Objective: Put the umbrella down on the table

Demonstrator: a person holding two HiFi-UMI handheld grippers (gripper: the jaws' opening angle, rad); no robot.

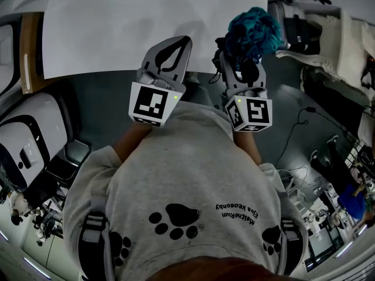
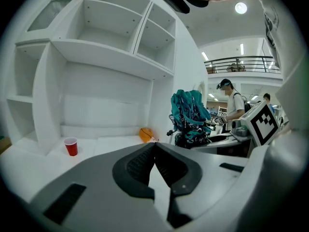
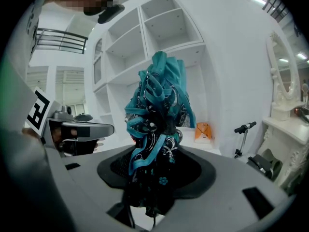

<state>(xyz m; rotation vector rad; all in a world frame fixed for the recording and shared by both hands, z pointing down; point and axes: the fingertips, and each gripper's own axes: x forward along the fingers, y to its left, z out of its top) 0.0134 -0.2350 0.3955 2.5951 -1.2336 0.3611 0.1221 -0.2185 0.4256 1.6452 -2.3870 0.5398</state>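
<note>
Although the umbrella (image 3: 157, 110) is folded up into a teal bundle, it is not yet on the table (image 1: 117, 28). It stands upright between the jaws of the right hand-held gripper (image 3: 154, 170), which are clenched on its dark lower part. In the head view it shows at the upper right of the frame, up in the air by the table's right-hand end. Whether it hangs over the top or just off the edge cannot be told.

The left hand-held gripper (image 1: 170, 54) sits just beside the right one, at the middle of that frame. Its jaws are closed tip to tip on nothing, and it points at the table's near edge.

As a judgement, the task is partway through. The umbrella is gripped and has been brought close to the table. What is left is to lower it onto the white top, lay it down and let go.

Farther out, the left gripper view shows a red cup (image 2: 71, 146) at the lower left and an orange thing (image 2: 146, 135) near the centre. Both are on the table and well apart from the umbrella. White shelves (image 2: 111, 42) rise behind them.
</note>
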